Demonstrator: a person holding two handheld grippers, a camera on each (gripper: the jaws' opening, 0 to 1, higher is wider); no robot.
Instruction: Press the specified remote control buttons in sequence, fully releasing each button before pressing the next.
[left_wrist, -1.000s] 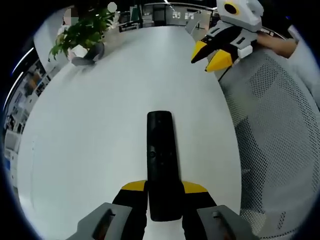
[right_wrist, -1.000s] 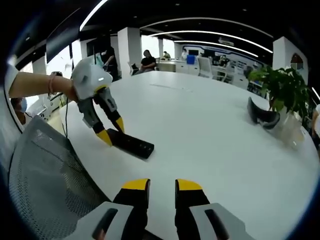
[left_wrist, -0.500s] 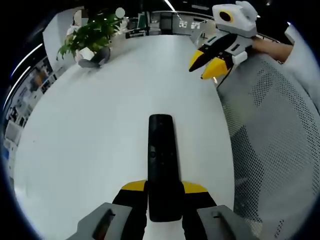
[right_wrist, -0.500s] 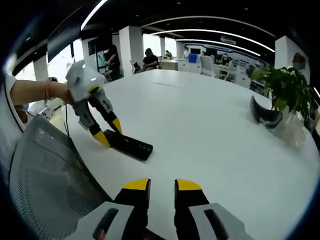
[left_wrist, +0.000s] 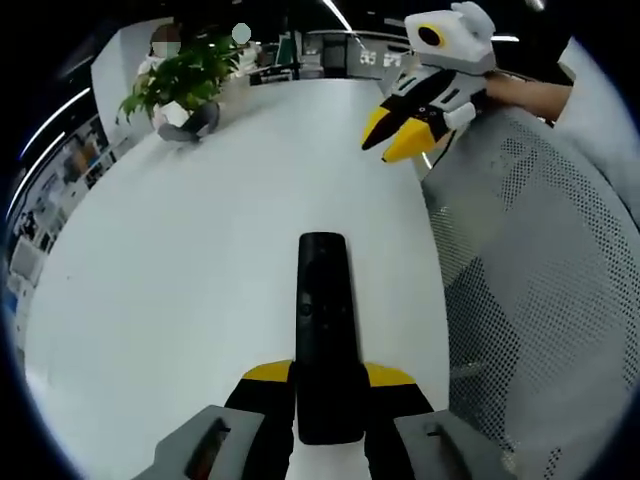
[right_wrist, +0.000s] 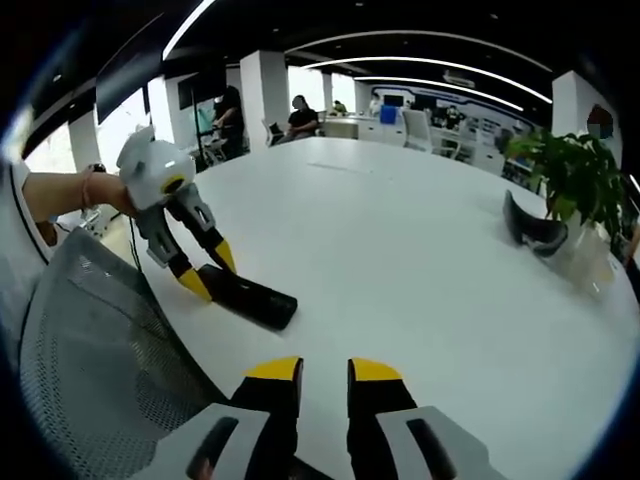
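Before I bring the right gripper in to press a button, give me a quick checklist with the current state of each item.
1. Remote held by left gripper: ok, fingers at both sides of its near end.
2. Remote lying on the white table: ok.
3. Button face in sight: ok in the left gripper view; which button is which, cannot tell.
4. Right gripper free: ok, nothing between its fingers.
5. Right gripper away from the remote: ok, poised beyond its far end.
6. Plant out of the path: ok.
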